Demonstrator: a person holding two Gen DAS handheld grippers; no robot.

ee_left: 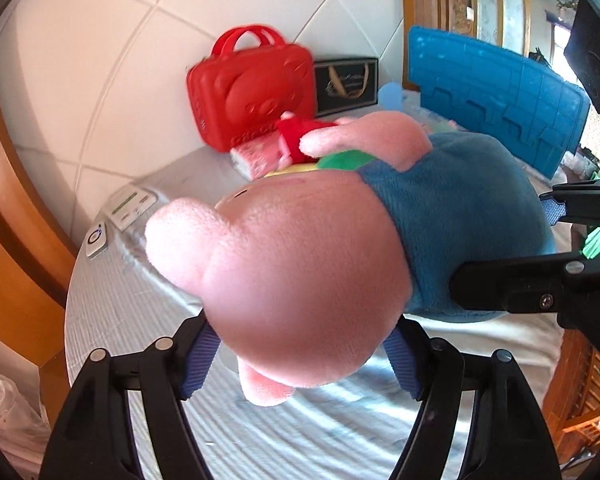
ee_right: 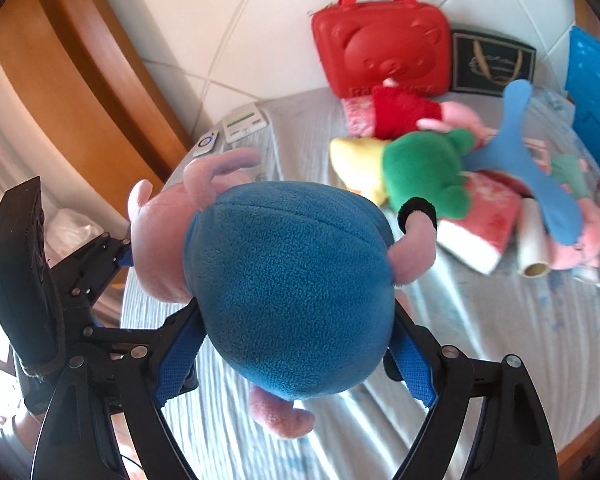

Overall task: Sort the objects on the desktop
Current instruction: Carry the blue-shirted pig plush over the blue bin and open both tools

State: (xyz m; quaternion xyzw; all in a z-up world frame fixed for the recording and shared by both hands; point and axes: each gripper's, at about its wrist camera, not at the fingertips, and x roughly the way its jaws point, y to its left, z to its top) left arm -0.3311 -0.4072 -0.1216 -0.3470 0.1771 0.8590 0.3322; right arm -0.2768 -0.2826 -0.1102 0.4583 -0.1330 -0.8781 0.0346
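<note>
The pig plush in blue (ee_left: 440,208) is gripped at both ends and held clear of the bed (ee_right: 480,328): its head by the left tool (ee_left: 300,354), its body by the right tool (ee_right: 296,354). Both tools are angled downward. Toward one o'clock, the green plush (ee_right: 424,176), red-dressed plush (ee_right: 400,114), film roll (ee_right: 534,240) and blue paddle (ee_right: 540,176) are judged still unsorted.

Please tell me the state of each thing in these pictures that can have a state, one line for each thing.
Blue-shirted pig plush: lifted off the bed, held at both ends.
Left gripper: shut on the plush's pink head.
Right gripper: shut on the plush's blue body.
Red bear case: closed, standing upright against the headboard.
Green plush: lying on the bed.
Clear roll: lying on its side.
</note>
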